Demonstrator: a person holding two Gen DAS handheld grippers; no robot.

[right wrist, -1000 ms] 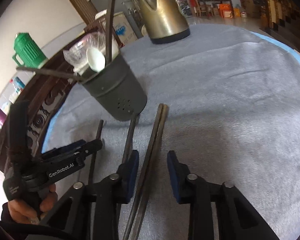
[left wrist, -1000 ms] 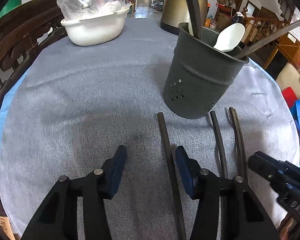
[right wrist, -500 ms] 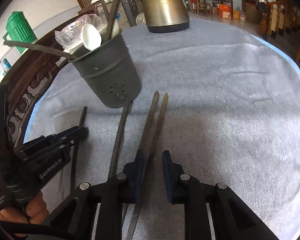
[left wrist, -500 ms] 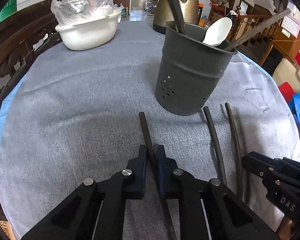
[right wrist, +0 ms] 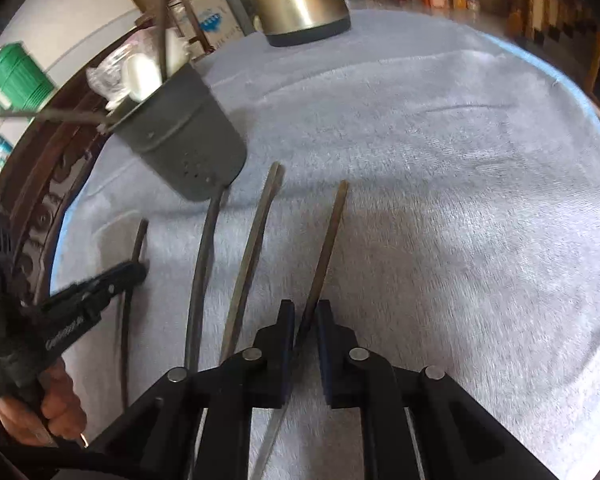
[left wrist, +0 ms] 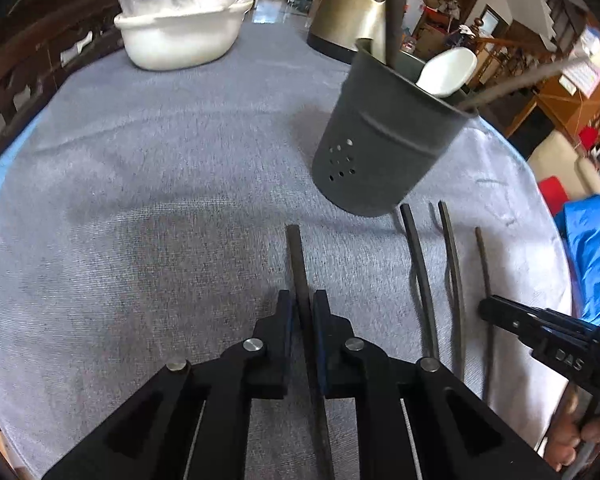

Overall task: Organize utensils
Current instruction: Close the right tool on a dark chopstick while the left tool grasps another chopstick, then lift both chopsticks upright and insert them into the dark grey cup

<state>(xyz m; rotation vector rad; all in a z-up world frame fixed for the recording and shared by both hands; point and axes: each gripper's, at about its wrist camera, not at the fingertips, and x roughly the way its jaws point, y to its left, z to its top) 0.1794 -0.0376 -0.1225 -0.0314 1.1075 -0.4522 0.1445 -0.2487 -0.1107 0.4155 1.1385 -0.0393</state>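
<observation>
While both grip | chopsticks: 4 (right wrist: pixel 204 272) | holder: 1 (left wrist: pixel 384 148)

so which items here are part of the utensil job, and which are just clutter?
Job:
left gripper, shut on a chopstick
right gripper, shut on another chopstick
loose chopsticks on the cloth
holder, with spoon

Clutter:
kettle
white bowl
green jug
</observation>
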